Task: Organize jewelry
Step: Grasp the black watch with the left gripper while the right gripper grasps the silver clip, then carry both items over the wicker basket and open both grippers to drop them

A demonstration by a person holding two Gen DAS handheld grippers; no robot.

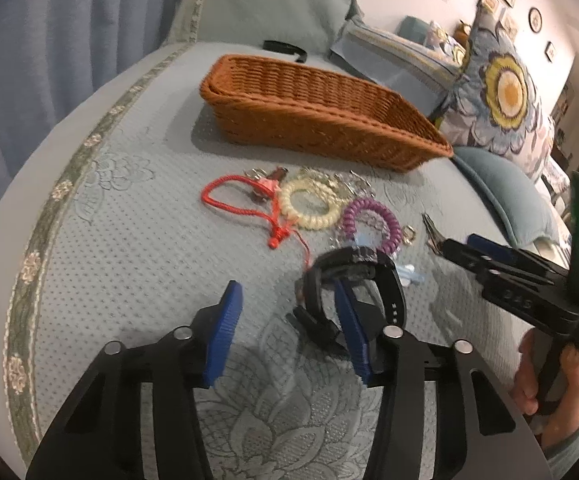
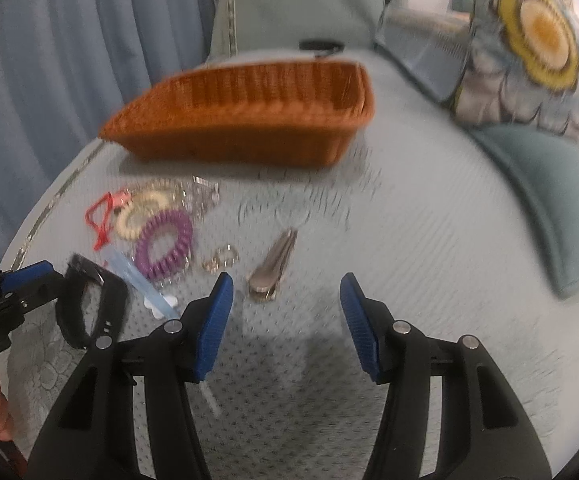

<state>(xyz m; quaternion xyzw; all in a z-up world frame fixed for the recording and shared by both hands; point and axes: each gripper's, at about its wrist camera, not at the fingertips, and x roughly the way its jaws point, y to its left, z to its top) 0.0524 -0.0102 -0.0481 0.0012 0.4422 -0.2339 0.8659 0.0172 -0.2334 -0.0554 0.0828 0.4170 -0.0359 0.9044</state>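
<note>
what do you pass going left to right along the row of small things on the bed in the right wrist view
red cord → cream coil bracelet → purple coil bracelet → small gold clasp → silver metal clip

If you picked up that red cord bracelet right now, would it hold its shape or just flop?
Probably flop: the red cord bracelet lies in a slack, uneven loop on the bedspread, with a thin tail trailing past its knot. It looks light, being only thin cord. It could snag, since it touches the cream coil band.
</note>
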